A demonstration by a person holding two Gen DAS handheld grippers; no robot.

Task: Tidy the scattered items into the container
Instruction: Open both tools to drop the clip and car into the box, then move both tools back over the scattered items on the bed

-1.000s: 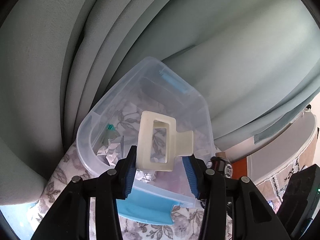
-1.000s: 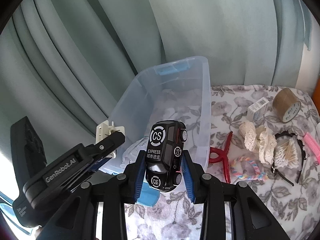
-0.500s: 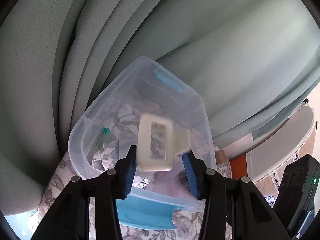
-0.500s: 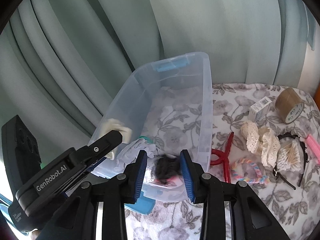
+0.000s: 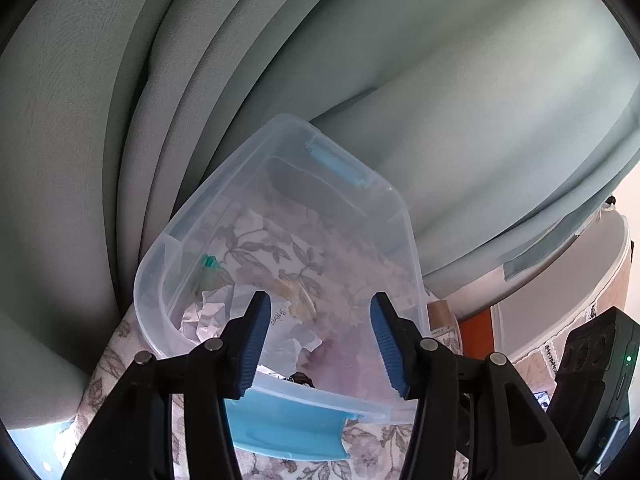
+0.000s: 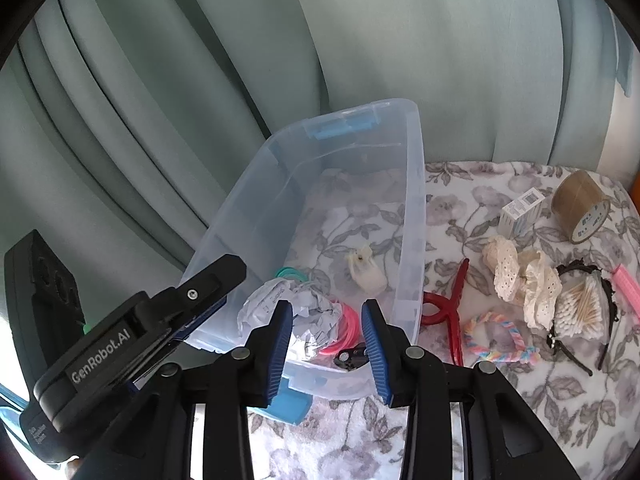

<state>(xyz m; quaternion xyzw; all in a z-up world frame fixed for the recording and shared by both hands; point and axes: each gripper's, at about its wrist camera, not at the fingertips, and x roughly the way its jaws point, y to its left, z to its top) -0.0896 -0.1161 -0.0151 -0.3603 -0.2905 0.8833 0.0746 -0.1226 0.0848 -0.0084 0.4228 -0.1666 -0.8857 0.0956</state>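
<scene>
1. Both grippers hang over the near end of the clear plastic container (image 6: 412, 184), and neither carries anything. The left gripper (image 5: 316, 340) has its jaws spreading apart with nothing between them; the right gripper (image 6: 326, 344) stands released, its blue ribbed pads bare.
2. Already inside, just ahead of the right gripper: crumpled paper (image 6: 288, 312), pink hair ties (image 6: 350, 326), a small black toy car (image 6: 352, 356) close to its right pad, and further on a cream hair claw (image 6: 366, 270).
3. Left to tidy, off to the right gripper's right on the flowered cloth (image 6: 460, 208): a glossy red hair claw (image 6: 446, 308), a twisted pastel rope ring (image 6: 500, 338), lacy cream fabric (image 6: 524, 280), a bundle of cotton swabs (image 6: 578, 308), black headbands (image 6: 576, 356), a pink comb (image 6: 628, 286), a small white carton (image 6: 522, 210) and a roll of brown tape (image 6: 580, 204).
4. The task looks under halfway done.
5. The bin is thin, see-through and round-cornered, with blue latches (image 6: 340, 128).
</scene>
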